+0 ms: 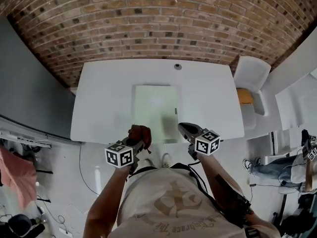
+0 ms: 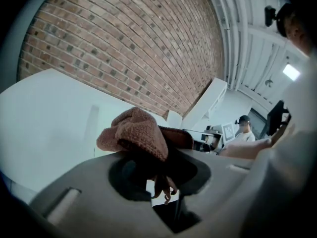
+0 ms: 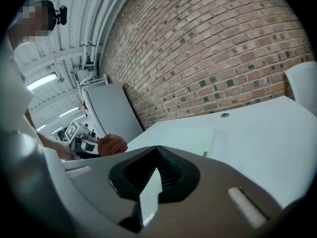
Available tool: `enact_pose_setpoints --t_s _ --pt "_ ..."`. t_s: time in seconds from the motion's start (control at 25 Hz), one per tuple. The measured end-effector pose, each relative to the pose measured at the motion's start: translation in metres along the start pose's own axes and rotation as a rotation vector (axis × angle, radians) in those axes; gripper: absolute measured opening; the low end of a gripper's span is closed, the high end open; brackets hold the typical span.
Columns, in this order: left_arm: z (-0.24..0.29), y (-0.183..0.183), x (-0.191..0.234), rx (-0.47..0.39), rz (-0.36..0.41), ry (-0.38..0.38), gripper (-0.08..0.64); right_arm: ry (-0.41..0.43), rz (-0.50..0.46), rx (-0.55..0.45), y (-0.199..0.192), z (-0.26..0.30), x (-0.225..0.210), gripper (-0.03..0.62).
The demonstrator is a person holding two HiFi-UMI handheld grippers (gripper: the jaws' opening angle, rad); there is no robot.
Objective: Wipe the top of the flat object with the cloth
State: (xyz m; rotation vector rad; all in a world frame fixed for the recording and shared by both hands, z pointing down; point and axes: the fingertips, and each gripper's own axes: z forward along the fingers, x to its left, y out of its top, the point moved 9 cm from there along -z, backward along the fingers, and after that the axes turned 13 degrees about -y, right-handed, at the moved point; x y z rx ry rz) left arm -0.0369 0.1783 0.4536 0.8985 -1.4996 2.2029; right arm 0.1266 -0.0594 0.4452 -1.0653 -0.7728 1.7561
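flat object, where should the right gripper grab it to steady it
Probably its near right corner: the flat object lies flat on the table, so only its thin edge offers a hold. Come in low from the person's side with the right gripper, now shut.

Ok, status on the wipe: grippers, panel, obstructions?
Left gripper shut on bunched reddish-brown terry cloth, held clear of the white table. Right gripper shut, empty. Pale flat rectangular panel untouched, nothing on its top.

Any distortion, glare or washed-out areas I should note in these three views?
Head view: fisheye curves the brick wall; the bright white table nearly swallows the pale flat object. Left gripper view: dark vignetted corners, cloth sharp. Right gripper view: same bulge, ceiling light glares at left.
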Motion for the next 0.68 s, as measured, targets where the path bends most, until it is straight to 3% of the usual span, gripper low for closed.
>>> enact_pose_setpoints --t_s 0.4,0.68 --pt "-0.025 -0.023 -0.008 0.045 0.098 -0.011 0.081 -0.021 -0.041 -0.064 -0.016 -0.021 0.023 0.008" --pt "-0.031 -0.033 -0.008 0.057 0.116 -0.041 0.081 -0.032 -0.030 -0.059 -0.030 -0.028 0.036 0.008"
